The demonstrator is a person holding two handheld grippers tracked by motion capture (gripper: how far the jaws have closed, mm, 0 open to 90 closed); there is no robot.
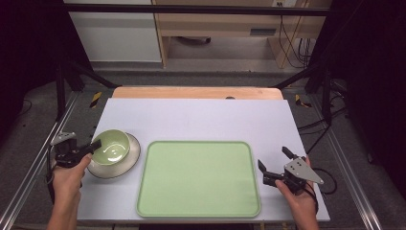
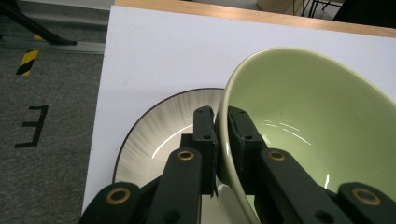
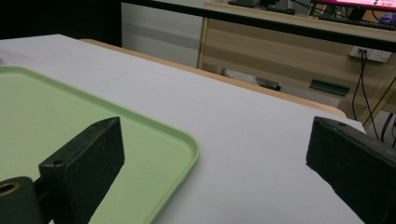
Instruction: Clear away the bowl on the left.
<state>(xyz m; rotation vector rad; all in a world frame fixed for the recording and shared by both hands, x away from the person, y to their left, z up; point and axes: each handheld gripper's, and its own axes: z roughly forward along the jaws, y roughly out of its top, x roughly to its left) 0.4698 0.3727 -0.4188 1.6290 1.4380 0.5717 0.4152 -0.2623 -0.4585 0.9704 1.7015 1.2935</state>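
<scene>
High view: I see my left gripper (image 1: pixel 95 144) clamped on the green bowl's (image 1: pixel 111 146) rim, above the plate (image 1: pixel 129 160). My right gripper (image 1: pixel 273 160) stands wide beside the tray's (image 1: pixel 198 179) right edge, over bare table (image 1: pixel 201 120).

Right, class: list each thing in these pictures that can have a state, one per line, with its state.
Pale green glazed ceramic bowl: empty, tilted, rim clamped, resting in the plate.
Round white ribbed plate with dark rim: flat on the table, bowl on it.
Light green rectangular plastic tray: empty, flat on the table.
Left hand-held gripper: shut on the bowl's rim.
Right hand-held gripper: open, holding nothing, beside the tray.
</scene>
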